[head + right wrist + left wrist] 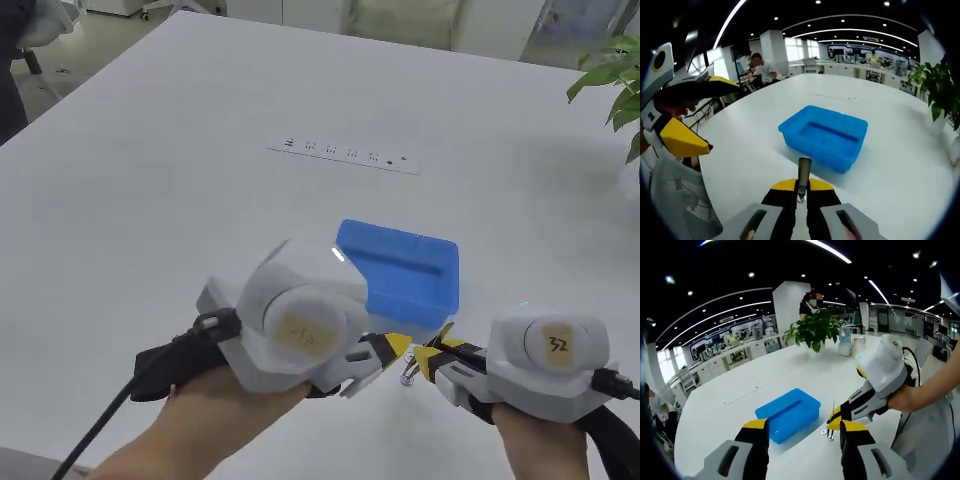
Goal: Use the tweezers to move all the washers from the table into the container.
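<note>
Washers (825, 432): two small metal rings, picked out in the left gripper view. They lie close together on the white table (150, 200), just off the 4 o'clock corner of the container (824, 134), btwn the two yellow-tipped jaws of the left gripper (805, 426). Those jaws are spread wide w/ only table and tub edge btwn them.

Tweezers (803, 172) are clamped in the right gripper (800, 186). Its jaws press tight on the metal shank, and the tool points fwd toward the container at 12 o'clock of that view. Whether a washer sits in the tips can't be told (too small to read). In the left gripper view the tweezers show as a thin dark line right above the washers, next to the right gripper's yellow tips, which come in from 3 o'clock.

The container is a blue rectangular tub, open at the top, flat on the table.

In the head view the left gripper sits at abt 7 o'clock of the tub and the right gripper at abt 5 o'clock. Their tips nearly meet at the tub's 6 o'clock, w/ a metallic glint btwn them.

Further out, a socket strip (345, 155) is set flush in the table at 12 o'clock of the tub. A leafy plant (615, 80) stands at abt 2 o'clock by the table edge.
</note>
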`<state>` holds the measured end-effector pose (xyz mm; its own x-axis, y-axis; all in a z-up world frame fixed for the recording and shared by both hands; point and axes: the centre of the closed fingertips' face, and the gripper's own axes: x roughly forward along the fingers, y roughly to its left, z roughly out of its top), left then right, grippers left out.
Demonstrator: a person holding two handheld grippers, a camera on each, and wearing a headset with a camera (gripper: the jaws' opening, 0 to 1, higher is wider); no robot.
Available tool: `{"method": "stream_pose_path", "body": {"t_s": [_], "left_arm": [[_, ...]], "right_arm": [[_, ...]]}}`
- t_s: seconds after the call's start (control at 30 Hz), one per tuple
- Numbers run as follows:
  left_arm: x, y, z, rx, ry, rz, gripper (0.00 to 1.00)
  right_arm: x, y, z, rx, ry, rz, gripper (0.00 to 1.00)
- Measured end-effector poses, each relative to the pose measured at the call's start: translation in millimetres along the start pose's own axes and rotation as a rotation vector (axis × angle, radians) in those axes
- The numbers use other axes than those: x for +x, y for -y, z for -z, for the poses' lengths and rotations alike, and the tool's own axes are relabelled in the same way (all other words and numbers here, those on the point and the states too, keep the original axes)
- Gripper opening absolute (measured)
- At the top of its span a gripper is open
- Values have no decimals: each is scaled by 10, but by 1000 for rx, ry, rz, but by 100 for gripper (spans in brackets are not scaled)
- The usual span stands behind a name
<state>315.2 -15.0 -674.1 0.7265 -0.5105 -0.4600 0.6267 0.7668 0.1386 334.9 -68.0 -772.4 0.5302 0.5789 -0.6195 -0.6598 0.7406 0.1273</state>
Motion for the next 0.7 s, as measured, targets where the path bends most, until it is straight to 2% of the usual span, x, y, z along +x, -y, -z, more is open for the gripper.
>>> {"method": "stream_pose_path", "body": {"t_s": [0.13, 0.33, 0.47, 0.57, 0.7], "left_arm": [[61, 61, -27, -17, -6, 17, 52], [265, 259, -121, -38, 0, 73, 40], [407, 340, -98, -42, -22, 97, 32], [470, 408, -107, -38, -27, 107, 29], [552, 487, -42, -17, -55, 121, 22]], "right_arm": [[10, -42, 1, -35, 12, -5, 3], [26, -96, 61, -68, 1, -20, 3], [49, -78, 54, -52, -2, -45, 2], [59, -86, 45, -59, -9, -65, 2], [68, -107, 47, -94, -24, -81, 2]]}}
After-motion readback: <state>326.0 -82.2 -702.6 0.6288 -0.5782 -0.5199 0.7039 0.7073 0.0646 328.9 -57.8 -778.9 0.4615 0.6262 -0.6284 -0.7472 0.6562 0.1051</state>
